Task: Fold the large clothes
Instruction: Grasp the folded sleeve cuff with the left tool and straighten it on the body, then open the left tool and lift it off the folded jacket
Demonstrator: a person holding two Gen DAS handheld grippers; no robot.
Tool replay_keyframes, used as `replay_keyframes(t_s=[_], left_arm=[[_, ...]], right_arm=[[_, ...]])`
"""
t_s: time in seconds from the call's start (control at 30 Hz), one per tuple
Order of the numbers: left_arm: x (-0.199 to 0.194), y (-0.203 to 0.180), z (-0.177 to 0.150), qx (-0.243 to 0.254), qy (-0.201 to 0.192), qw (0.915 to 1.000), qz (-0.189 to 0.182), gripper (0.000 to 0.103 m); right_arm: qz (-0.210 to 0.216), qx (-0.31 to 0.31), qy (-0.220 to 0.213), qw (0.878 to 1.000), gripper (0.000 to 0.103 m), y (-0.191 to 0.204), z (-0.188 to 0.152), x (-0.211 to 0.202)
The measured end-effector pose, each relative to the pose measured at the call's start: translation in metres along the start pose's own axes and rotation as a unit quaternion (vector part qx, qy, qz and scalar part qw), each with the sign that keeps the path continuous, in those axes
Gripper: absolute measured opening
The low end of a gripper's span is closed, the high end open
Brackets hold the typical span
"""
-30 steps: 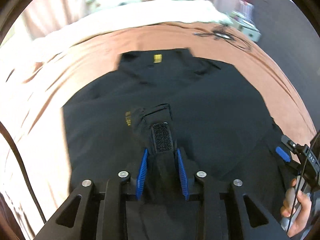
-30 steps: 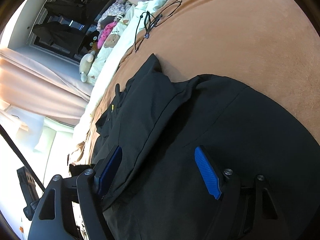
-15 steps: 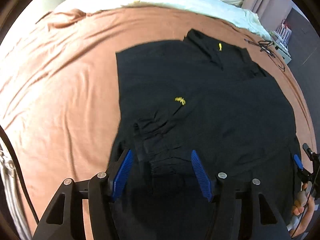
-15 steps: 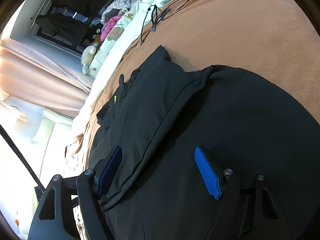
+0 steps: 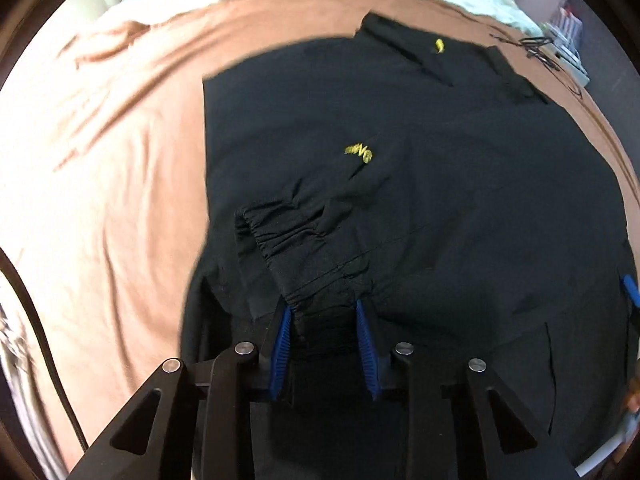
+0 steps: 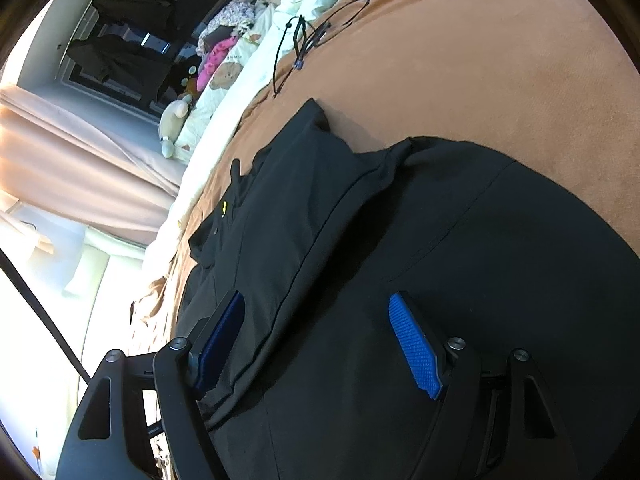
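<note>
The black jacket lay spread across the brown bed, its near hem cut off, while the left claw was closing on the gathered cuff and the right claw, closing but wide, held nothing over dark, hard-to-read folds.

Both wrist views (close) share the jacket.

Pretty clearly a bedroom at home: big bed with a brown blanket, cream duvet along its far edge, stuffed toys beyond that, curtains behind them.
</note>
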State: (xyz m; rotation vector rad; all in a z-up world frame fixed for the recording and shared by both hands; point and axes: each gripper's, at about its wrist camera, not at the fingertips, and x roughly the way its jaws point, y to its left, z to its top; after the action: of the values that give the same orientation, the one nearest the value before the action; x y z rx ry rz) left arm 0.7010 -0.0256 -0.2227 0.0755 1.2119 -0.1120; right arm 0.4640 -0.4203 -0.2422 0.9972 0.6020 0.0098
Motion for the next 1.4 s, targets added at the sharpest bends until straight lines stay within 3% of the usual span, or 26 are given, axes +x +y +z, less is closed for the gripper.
replay_keyframes(t_s=[0.13,0.23,0.37,0.5,0.67,0.83,1.0,1.07,1.17,1.4], left_arm=[[-0.026,0.0,0.013,0.003,-0.041,0.999,0.018,0.032],[-0.029,0.006,0.02,0.009,-0.043,0.9984,0.034,0.032],[-0.009,0.015,0.028,-0.007,-0.027,0.9984,0.049,0.032],[0.025,0.027,0.026,-0.035,0.015,0.9987,0.035,0.033],[0.039,0.027,0.025,-0.034,0.015,0.9984,0.042,0.047],[0.023,0.032,0.021,-0.042,0.004,0.9989,0.021,0.055],[-0.014,0.035,0.006,-0.08,-0.028,0.9963,-0.017,0.067],[-0.031,0.035,-0.004,-0.08,-0.04,0.9956,-0.027,0.076],[-0.051,0.032,-0.019,-0.074,-0.053,0.9952,-0.037,0.085],[-0.079,0.03,-0.054,-0.081,-0.073,0.9922,-0.061,0.087]], right_arm=[[-0.004,0.013,-0.013,1.0,0.066,-0.008,0.001,-0.002],[0.003,0.029,-0.014,0.999,0.066,-0.014,0.003,0.003],[-0.002,0.035,-0.02,0.999,0.062,-0.018,0.007,0.008],[-0.011,0.039,-0.023,0.999,0.057,-0.021,0.015,0.016],[-0.029,0.033,-0.021,0.999,0.044,-0.021,0.019,0.021],[-0.059,0.006,-0.003,0.998,0.042,-0.001,0.018,0.009],[-0.041,-0.022,0.01,0.999,0.045,0.018,0.008,-0.023],[-0.037,-0.038,0.014,0.998,0.061,0.024,0.0,-0.036],[-0.041,-0.078,0.01,0.996,0.075,0.034,-0.011,-0.064],[-0.09,-0.139,0.014,0.986,0.086,0.037,-0.018,-0.125]])
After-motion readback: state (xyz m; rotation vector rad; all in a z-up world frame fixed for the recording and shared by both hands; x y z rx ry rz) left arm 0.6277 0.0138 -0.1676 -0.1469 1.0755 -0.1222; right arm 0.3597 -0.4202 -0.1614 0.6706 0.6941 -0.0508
